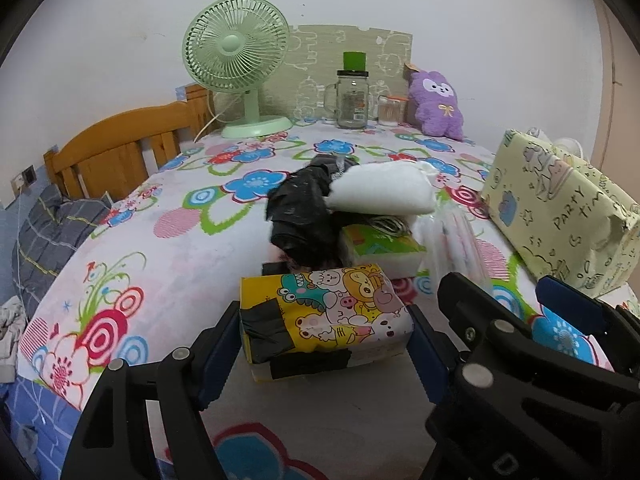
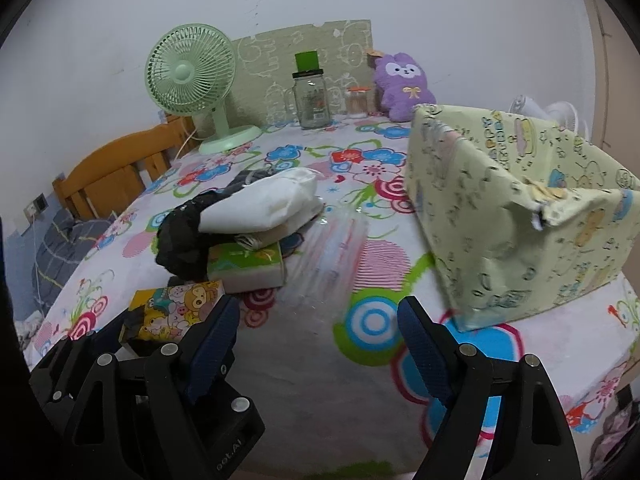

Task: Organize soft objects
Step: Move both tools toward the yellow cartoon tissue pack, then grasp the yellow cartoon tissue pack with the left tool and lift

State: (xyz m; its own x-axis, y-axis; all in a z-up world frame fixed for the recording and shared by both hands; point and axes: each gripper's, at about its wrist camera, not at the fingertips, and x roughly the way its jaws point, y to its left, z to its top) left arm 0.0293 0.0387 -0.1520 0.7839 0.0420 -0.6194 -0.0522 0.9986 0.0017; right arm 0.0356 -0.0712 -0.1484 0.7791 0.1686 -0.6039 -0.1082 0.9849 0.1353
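A yellow cartoon-print tissue pack (image 1: 326, 320) lies on the floral table cloth between the fingers of my left gripper (image 1: 324, 350); the jaws stand at its two ends and I cannot tell whether they press it. It also shows in the right wrist view (image 2: 174, 312). Behind it lie a green and white tissue pack (image 1: 380, 250), a black crumpled bag (image 1: 300, 208) and a white soft pack (image 1: 382, 192) on top. My right gripper (image 2: 318, 346) is open and empty over the cloth. It also shows in the left wrist view (image 1: 520, 312).
A pale yellow patterned box (image 2: 516, 216) stands open at the right. A green fan (image 1: 238, 64), a glass jar (image 1: 352, 100), a small jar (image 1: 389, 111) and a purple plush toy (image 1: 438, 104) stand at the back. A clear plastic wrapper (image 2: 340, 248) lies mid-table. A wooden bed frame (image 1: 120, 148) is at the left.
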